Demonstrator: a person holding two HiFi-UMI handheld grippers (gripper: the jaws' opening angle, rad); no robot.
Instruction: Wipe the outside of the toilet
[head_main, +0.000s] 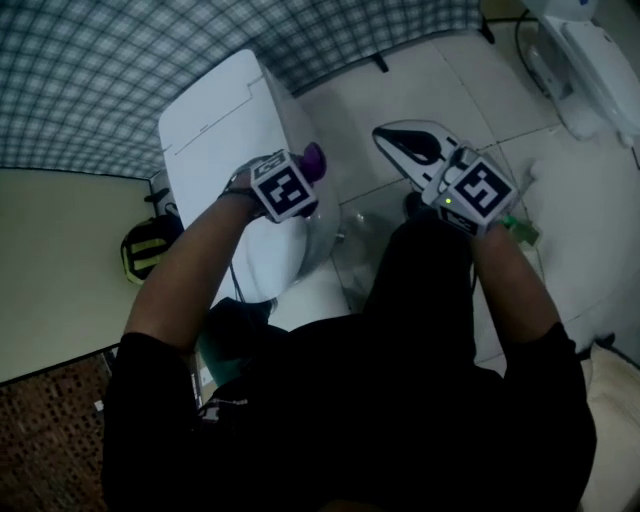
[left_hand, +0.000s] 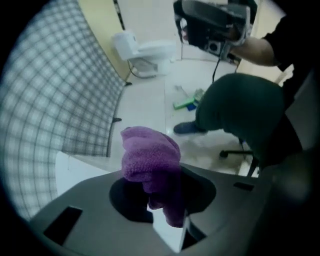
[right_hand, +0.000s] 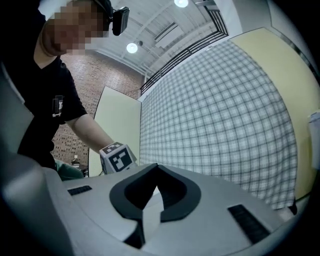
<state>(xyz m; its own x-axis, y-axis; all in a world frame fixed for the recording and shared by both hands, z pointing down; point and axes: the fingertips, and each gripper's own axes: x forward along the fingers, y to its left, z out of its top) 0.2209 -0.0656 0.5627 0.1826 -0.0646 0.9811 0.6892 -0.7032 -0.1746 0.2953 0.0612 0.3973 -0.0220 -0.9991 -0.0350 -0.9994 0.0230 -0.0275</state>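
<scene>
The left gripper (head_main: 303, 178) squeezes a purple cloth (left_hand: 150, 155) by the toilet (head_main: 215, 120). The right gripper (right_hand: 157, 170), to its right, is closed on nothing.

Head cam's looking steeply down over the white ceramic toilet (head_main: 225, 130). Left gripper view's facing low across the pale tiled floor (left_hand: 145, 107). Right gripper view's pointing up at the blue-grey checked wall (right_hand: 220, 110); head view's sharing it.

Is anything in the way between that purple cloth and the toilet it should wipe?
Nothing visible. The left gripper holds the purple cloth right at the edge of the toilet lid; whether they touch cannot be told.
</scene>
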